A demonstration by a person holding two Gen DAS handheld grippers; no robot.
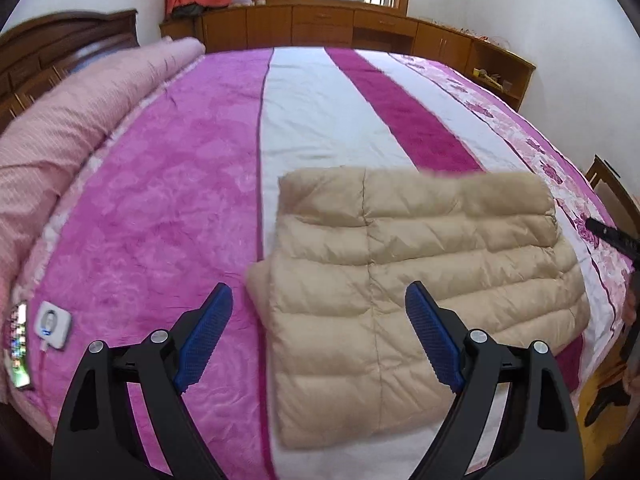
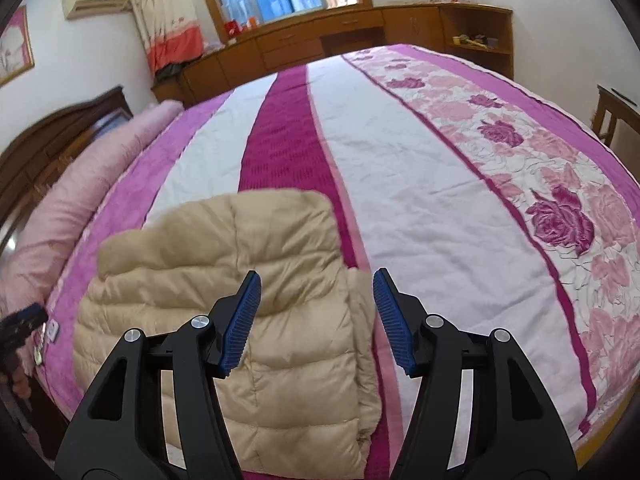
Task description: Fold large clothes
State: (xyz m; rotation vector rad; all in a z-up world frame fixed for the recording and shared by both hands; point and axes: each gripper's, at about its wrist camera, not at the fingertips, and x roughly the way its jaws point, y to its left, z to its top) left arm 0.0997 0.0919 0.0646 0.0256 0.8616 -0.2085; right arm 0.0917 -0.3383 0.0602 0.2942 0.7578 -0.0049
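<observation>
A beige quilted down jacket (image 1: 400, 280) lies folded into a rough rectangle on the pink, white and magenta striped bedspread (image 1: 168, 184) near the bed's front edge. It also shows in the right wrist view (image 2: 256, 280). My left gripper (image 1: 320, 300) is open and empty, above the jacket's left part. My right gripper (image 2: 318, 286) is open and empty, above the jacket's right edge. The tip of the right gripper shows at the right of the left wrist view (image 1: 612, 236).
A rolled pink quilt (image 1: 80, 120) lies along the left by the dark headboard (image 1: 52, 40). A white controller (image 1: 52, 324) and a phone (image 1: 16, 344) lie at the front left. Wooden cabinets (image 1: 340, 28) line the far wall. A wooden chair (image 2: 616, 112) stands at the right.
</observation>
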